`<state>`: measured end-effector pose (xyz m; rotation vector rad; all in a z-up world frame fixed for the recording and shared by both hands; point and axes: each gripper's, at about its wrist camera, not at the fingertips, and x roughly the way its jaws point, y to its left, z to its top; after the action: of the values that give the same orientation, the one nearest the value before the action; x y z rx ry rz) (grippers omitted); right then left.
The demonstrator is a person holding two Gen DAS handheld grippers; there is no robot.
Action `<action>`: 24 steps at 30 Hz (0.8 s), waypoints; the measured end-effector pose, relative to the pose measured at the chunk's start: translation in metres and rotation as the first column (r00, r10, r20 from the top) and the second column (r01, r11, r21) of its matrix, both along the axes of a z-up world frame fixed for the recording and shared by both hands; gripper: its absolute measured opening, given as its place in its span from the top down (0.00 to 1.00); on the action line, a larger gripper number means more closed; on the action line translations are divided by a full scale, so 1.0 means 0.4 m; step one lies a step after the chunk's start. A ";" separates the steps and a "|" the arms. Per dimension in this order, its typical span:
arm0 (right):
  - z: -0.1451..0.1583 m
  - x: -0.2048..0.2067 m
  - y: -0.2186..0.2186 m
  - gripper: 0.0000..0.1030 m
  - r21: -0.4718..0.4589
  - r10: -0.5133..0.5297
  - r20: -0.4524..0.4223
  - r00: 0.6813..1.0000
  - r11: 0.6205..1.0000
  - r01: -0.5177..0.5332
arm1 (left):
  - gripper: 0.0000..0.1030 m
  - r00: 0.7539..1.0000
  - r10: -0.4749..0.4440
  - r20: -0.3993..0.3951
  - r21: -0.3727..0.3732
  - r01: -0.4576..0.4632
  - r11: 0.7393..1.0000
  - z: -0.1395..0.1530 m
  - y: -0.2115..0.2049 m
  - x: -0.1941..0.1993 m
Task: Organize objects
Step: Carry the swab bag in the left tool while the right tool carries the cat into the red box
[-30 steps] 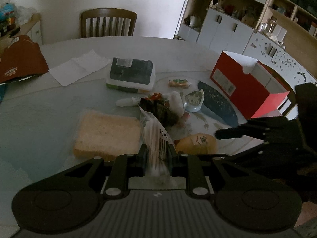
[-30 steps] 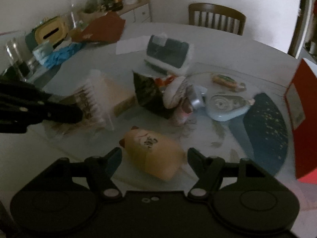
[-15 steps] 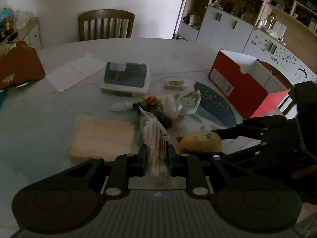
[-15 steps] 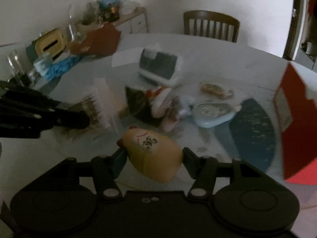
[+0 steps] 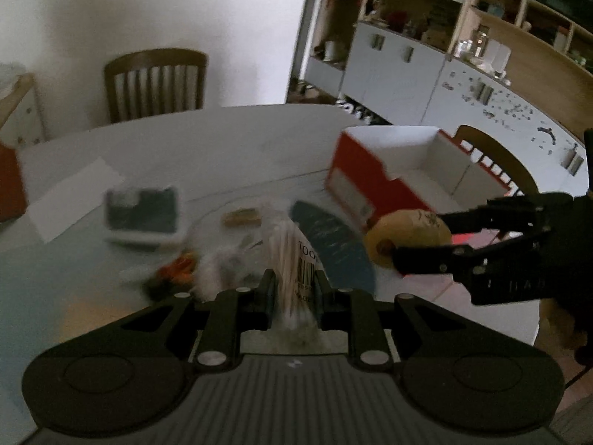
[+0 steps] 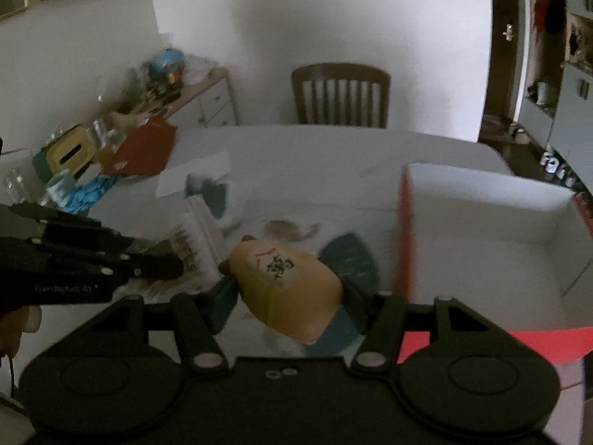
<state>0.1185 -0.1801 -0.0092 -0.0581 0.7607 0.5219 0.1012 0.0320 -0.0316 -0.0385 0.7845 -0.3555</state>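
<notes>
My left hand-held gripper (image 5: 292,287) is clamped on the cotton swab pack (image 5: 296,256), held above the table (image 5: 229,141). My right hand-held gripper (image 6: 287,291) is closed around the yellow toy (image 6: 287,278) — lifted clear of the table, just beside the red box (image 6: 481,230). Box is open, white inside — sits at the table's right edge. Leftover clutter is blurred.
</notes>
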 end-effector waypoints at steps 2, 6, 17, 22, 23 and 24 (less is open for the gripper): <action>0.012 0.016 -0.049 0.42 0.006 -0.020 0.014 1.000 1.000 0.020 | 0.81 1.000 -0.017 0.008 0.004 0.017 1.000 0.009 -0.051 0.020; 0.021 0.048 -0.136 0.42 0.001 -0.054 0.033 0.998 0.999 0.054 | 0.81 0.999 -0.046 0.028 0.008 0.046 0.999 0.029 -0.148 0.058; -0.009 0.136 -0.306 0.42 -0.041 -0.127 0.027 0.991 0.991 0.128 | 0.81 0.993 -0.113 0.042 0.042 0.111 0.993 0.052 -0.378 0.160; -0.028 0.174 -0.365 0.42 -0.073 -0.147 0.022 0.989 0.986 0.149 | 0.81 0.990 -0.136 0.046 0.066 0.133 0.989 0.066 -0.450 0.211; -0.037 0.185 -0.372 0.42 -0.081 -0.153 0.011 0.988 0.985 0.153 | 0.81 0.989 -0.139 0.040 0.068 0.136 0.988 0.066 -0.465 0.226; -0.043 0.190 -0.378 0.42 -0.085 -0.157 0.005 0.988 0.984 0.157 | 0.81 0.989 -0.143 0.033 0.070 0.140 0.988 0.063 -0.478 0.239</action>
<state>0.1945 -0.3311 -0.0262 -0.0758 0.7819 0.3394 0.1967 -0.1594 -0.0065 0.0879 0.7630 -0.4625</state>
